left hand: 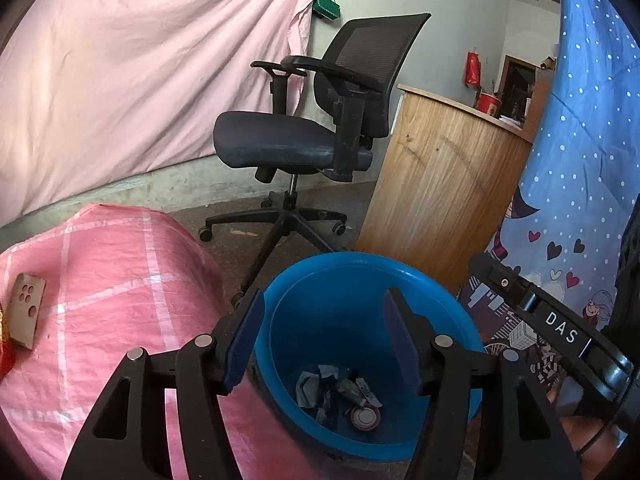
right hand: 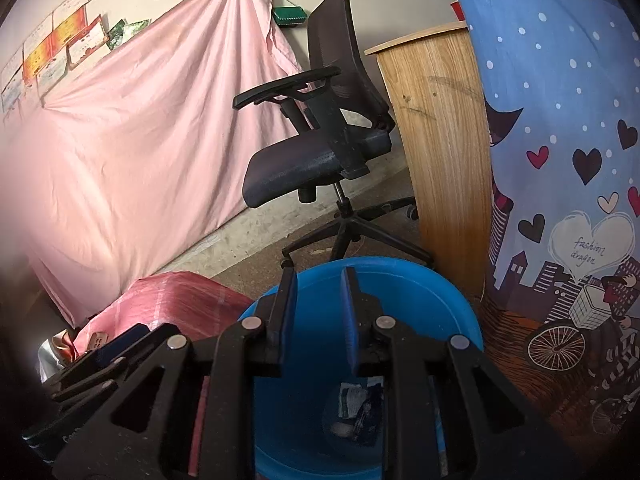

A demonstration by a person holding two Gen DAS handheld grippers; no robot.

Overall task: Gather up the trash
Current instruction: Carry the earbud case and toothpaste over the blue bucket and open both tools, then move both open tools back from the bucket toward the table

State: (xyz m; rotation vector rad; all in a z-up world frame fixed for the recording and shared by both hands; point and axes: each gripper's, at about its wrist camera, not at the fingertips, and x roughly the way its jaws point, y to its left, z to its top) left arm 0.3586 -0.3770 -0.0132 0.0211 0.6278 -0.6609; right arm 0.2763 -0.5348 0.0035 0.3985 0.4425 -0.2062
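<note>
A blue plastic bin [left hand: 424,288] stands on the floor beside a table with a pink checked cloth [left hand: 112,264]. Crumpled wrappers and a round lid [left hand: 365,417] lie at its bottom. My left gripper [left hand: 324,336] hangs open and empty over the bin's mouth. My right gripper [right hand: 318,316] is also over the bin [right hand: 432,300], its jaws partly open with nothing between them; it shows in the left wrist view [left hand: 560,328] at the right. A grey block with holes [left hand: 26,310] and a red item [left hand: 5,344] lie on the cloth at far left.
A black office chair [left hand: 316,128] stands behind the bin. A wooden counter [left hand: 440,184] is to its right. A blue patterned curtain [left hand: 580,160] hangs at the right. A pink sheet [left hand: 140,60] covers the back wall.
</note>
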